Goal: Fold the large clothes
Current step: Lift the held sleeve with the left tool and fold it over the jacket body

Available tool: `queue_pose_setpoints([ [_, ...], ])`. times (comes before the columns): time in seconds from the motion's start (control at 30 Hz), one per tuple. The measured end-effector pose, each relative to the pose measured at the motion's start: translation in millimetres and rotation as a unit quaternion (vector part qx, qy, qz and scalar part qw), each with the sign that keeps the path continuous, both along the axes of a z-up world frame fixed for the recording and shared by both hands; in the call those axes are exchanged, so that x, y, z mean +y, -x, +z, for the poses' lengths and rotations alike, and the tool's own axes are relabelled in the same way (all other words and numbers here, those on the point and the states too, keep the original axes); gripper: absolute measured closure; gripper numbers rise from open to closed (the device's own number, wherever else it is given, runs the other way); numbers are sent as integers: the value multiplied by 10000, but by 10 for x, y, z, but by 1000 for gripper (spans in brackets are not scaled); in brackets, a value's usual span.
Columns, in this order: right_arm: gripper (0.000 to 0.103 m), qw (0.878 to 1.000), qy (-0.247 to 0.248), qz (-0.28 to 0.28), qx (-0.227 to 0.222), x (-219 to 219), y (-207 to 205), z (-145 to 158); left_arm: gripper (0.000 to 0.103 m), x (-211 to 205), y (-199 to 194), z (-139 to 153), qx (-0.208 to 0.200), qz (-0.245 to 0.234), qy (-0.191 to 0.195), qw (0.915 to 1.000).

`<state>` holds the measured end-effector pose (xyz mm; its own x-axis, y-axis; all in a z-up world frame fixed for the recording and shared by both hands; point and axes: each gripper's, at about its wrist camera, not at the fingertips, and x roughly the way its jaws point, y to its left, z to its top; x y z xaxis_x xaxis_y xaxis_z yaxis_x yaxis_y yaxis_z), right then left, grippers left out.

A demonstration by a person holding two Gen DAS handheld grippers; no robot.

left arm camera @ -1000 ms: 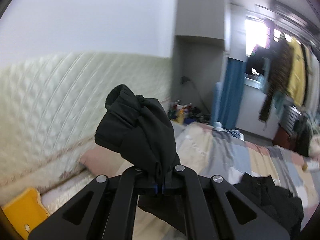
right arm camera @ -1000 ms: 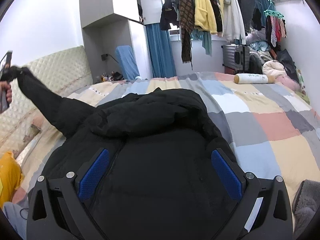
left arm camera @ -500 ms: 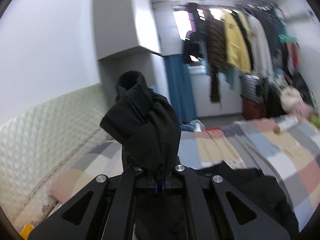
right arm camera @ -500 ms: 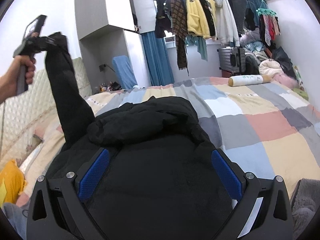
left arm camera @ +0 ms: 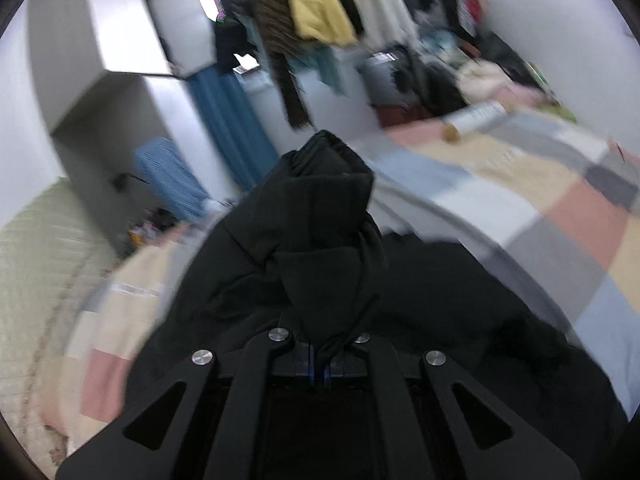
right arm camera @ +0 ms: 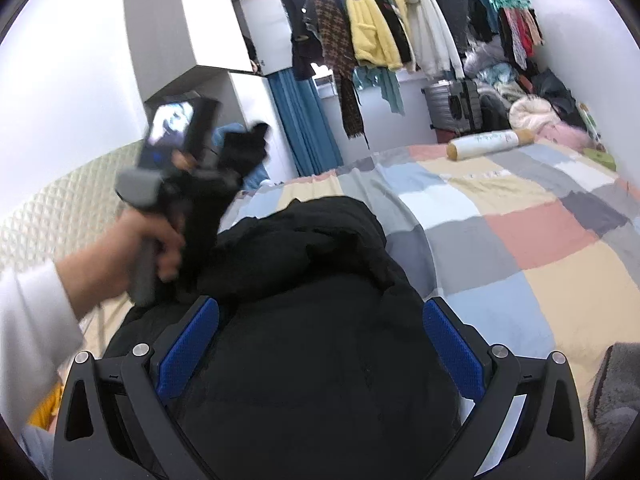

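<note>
A large black padded jacket (right arm camera: 316, 344) lies on the bed with the checked quilt (right arm camera: 520, 232). My left gripper (left arm camera: 319, 372) is shut on the cuff of the jacket's black sleeve (left arm camera: 320, 216), which stands up in a bunch above the jaws. In the right wrist view the left gripper (right arm camera: 224, 168) holds the sleeve up over the jacket's left side. My right gripper (right arm camera: 316, 344) is open, its blue pads (right arm camera: 188, 344) wide apart just above the jacket body, holding nothing.
A quilted headboard (right arm camera: 60, 208) runs along the left. A rack of hanging clothes (right arm camera: 380, 28) and a suitcase (right arm camera: 456, 108) stand past the bed's far end. A white roll (right arm camera: 488, 142) lies on the far quilt. A grey fuzzy item (right arm camera: 616, 384) is at the right.
My left gripper has swung the sleeve from out by the headboard, up and across toward the jacket body. The right gripper has stayed open over the jacket.
</note>
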<state>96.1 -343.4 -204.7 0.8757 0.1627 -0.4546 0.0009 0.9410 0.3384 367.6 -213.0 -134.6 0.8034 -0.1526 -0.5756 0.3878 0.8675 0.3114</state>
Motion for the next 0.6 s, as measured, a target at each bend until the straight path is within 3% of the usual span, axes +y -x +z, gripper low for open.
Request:
queue_pose_setpoints([
  [0.13,0,10000,-63,-39,51,-45,-79,-63,101,-157,-16,-562,458,-94,-144,9988],
  [0.2,0,9999,-120,-36,81,-67,-111,-105,101,-155,-94,-711,620,7,-5,9981],
  [0.43,0,9997,-100,-42,214,-42,-259,-192,101,-146,-184,-778,858,124,224,9960],
  [0.6,0,9998,9,44,213,16,-271,-214,99,13,-26,-566,820,14,844,9931],
])
